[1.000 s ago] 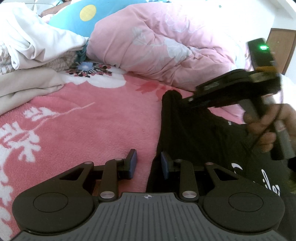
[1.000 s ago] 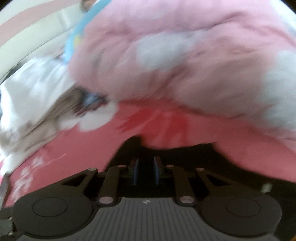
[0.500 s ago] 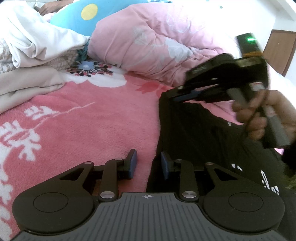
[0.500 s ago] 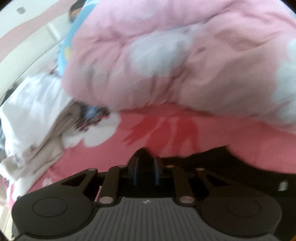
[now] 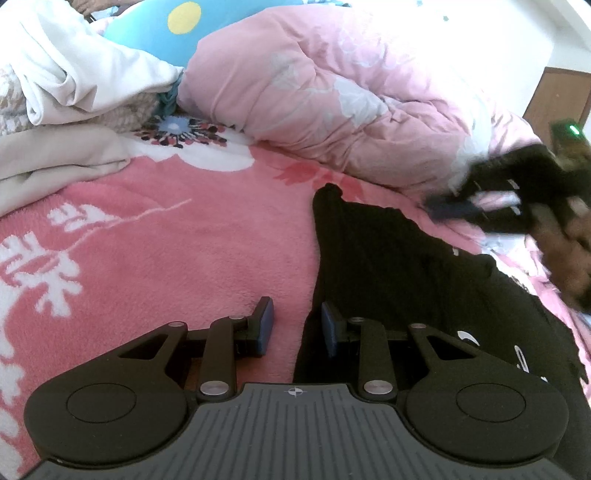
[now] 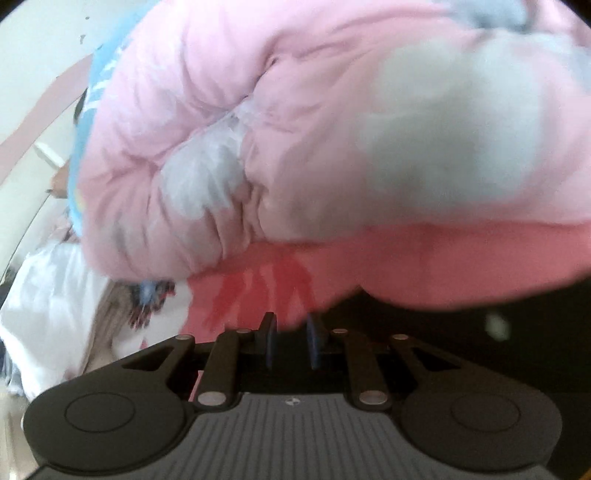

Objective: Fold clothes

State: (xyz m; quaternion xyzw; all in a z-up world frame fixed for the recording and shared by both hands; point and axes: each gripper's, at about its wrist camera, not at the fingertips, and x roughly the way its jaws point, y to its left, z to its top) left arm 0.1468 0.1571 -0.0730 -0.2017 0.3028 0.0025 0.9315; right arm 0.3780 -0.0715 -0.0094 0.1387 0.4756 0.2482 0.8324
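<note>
1. A pink fleece blanket with white floral patterning covered the bed and carried every other item.
2. A bunched pink quilt lay along the far side of the blanket. In the right wrist view it filled most of the frame.
3. A black garment with white lettering near its right end lay flat on the blanket, just in front of the quilt. Its upper left corner formed a small raised point, and its left edge ran down toward the left gripper.
4. A heap of white and beige clothes lay at the far left, well apart from the black garment. A blue cushion with a yellow dot sat behind the heap.
5. The left gripper was low over the blanket, its fingers apart. The left edge of the black garment reached in between them beside the right pad; the pads did not press on it.
6. The right gripper, held in a hand, appeared blurred at the right of the left wrist view, above the far edge of the black garment. Its fingers stood a narrow gap apart, and nothing was clamped between them.
</note>
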